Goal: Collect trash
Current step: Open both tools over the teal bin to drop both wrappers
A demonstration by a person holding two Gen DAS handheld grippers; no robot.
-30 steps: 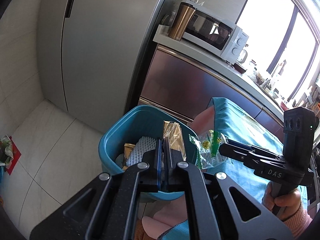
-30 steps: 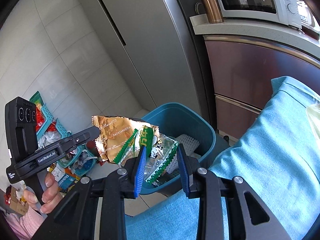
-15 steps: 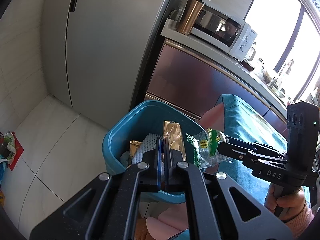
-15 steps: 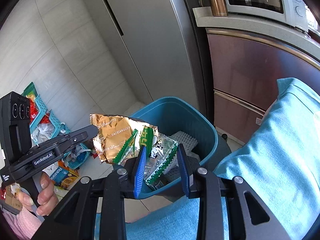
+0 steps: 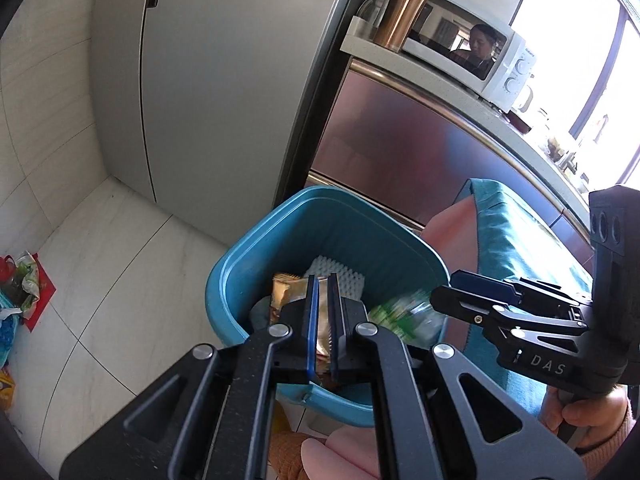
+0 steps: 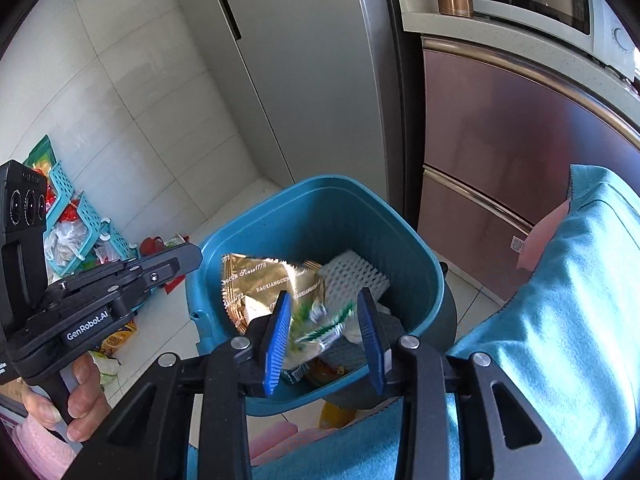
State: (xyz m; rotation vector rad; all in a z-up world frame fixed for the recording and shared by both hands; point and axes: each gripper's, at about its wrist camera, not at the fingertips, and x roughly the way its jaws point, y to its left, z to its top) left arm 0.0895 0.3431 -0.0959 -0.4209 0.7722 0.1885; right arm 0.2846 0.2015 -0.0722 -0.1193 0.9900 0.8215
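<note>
Left gripper (image 5: 323, 320) clamps a gold wrapper (image 6: 260, 280) above the bin (image 5: 256, 248); right gripper (image 6: 324, 336) spread, green wrapper (image 6: 316, 320) loose between. Release remains.

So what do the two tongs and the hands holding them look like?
Both tongs, left and right, are black metal with blue ribbed pads and silver bolts. One handle reads "GenRobot.AI", the other "DAS". The hands are bare, in pink knitted sleeves.

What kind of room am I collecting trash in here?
Most likely a home kitchen: a tall fridge, a microwave on a counter, and a tiled floor under the blue bin.
</note>
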